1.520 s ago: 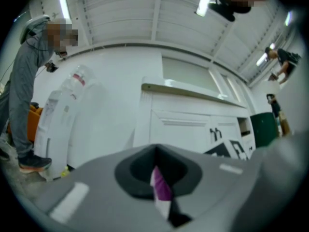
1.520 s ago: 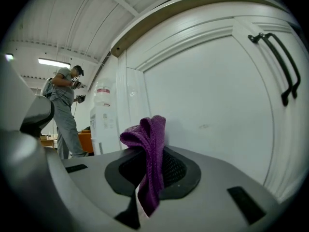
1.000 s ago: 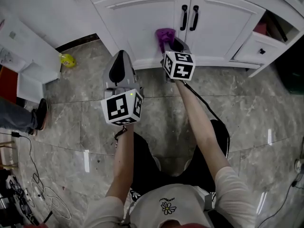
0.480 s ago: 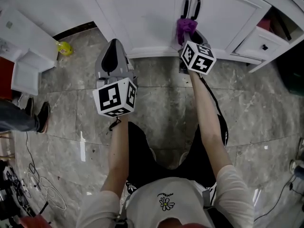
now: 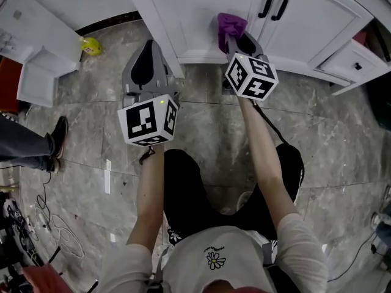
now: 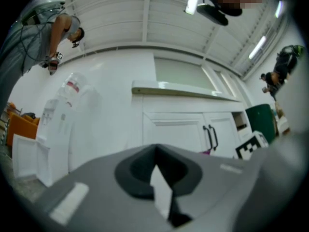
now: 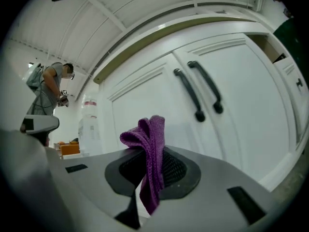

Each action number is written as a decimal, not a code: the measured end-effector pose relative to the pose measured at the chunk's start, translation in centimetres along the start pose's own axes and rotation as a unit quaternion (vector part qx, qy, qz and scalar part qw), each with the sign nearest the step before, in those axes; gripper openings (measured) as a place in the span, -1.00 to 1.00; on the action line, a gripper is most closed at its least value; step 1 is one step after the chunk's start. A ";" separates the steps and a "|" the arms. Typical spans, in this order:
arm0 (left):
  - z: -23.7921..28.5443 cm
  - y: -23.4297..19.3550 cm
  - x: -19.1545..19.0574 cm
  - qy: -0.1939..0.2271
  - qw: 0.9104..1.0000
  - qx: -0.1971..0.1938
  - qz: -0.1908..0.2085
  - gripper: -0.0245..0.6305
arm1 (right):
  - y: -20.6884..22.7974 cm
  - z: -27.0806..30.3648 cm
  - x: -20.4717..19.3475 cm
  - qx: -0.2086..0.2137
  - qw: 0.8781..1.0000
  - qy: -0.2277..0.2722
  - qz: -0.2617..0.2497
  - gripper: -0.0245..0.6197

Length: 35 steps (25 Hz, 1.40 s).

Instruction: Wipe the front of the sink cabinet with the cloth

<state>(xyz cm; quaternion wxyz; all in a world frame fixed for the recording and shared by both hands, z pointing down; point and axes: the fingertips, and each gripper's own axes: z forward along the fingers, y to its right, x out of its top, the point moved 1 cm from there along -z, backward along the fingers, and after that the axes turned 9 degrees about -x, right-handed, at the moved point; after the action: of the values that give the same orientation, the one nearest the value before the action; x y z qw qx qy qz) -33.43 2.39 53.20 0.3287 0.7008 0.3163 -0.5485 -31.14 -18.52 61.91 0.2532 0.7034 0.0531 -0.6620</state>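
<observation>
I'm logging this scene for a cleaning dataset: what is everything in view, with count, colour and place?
sink cabinet: one, white, top of head view
door handles: two, black, side by side on its doors
drawer knob: one, black, right
cloth: one, purple, close to the cabinet front; contact unclear
yellow object: one, floor, left of cabinet; too small to identify
white unit: one, far left
cables: several, floor, lower left
shoe: one, dark, a bystander's, left edge
floor: grey marbled tiles
left hand-held gripper: grey, jaws together, empty
right hand-held gripper: grey, clamped on the cloth
</observation>
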 end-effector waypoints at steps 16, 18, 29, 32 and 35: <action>-3.1 -5.6 -2.3 -0.016 1.000 0.020 -0.013 -0.91 | -14.0 6.3 -11.0 0.090 0.993 -0.063 -0.049 -0.75; -3.1 -5.4 -2.8 -0.020 0.999 0.018 -0.018 -0.91 | -14.0 6.5 -11.0 0.090 0.992 -0.062 -0.056 -0.75; -2.0 -2.9 -2.2 -0.005 0.999 0.007 -0.033 -0.91 | -2.7 4.6 -7.9 0.011 0.997 -0.044 -0.064 -0.75; -1.5 -1.8 -1.8 -0.004 0.999 0.003 -0.037 -0.91 | 1.6 3.4 -7.1 -0.035 0.996 -0.039 -0.068 -0.75; -0.9 -0.4 -1.4 -0.003 0.999 -0.007 -0.032 -0.91 | 5.1 2.6 -6.3 -0.063 0.995 -0.039 -0.066 -0.75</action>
<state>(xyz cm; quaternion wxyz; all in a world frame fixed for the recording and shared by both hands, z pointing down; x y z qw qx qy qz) -33.53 3.23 54.66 0.3165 0.6864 0.3412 -0.5588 -32.14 -22.37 69.40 0.2543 0.6550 0.1312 -0.6994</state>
